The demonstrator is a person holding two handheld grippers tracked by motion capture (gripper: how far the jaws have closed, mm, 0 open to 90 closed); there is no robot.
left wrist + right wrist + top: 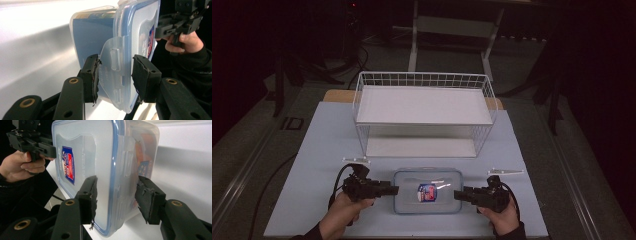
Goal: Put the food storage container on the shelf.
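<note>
Clear plastic container (428, 191) with a blue-rimmed snap lid lies flat on the pale tabletop (322, 150), directly between the two grippers and in front of a white wire rack (424, 107). Left gripper (388, 190) comes at one short end, right gripper (460, 194) at the opposite short end, each held in one of the person's hands; the symmetric approach looks meant for a two-sided lift or for working the end latches, since one gripper alone would tip a box this wide. High view gives the layout but not the jaws: from above both tips appear to meet the box edges, nothing more. Left gripper view settles it for that side: the jaws stand parted, straddling the lid's latch flap (112, 67), one pad (91, 76) just beside the flap on the box-wall side, the other pad (141, 78) off the lid's top face with a gap showing. Not clamped. Right gripper view shows the same posture: jaws spread on either side of the lid rim (113, 182), one pad over the lid face, the other beside the wall, neither pressing. That view also shows orange contents (142, 147) and a label (68, 165) on the lid.
</note>
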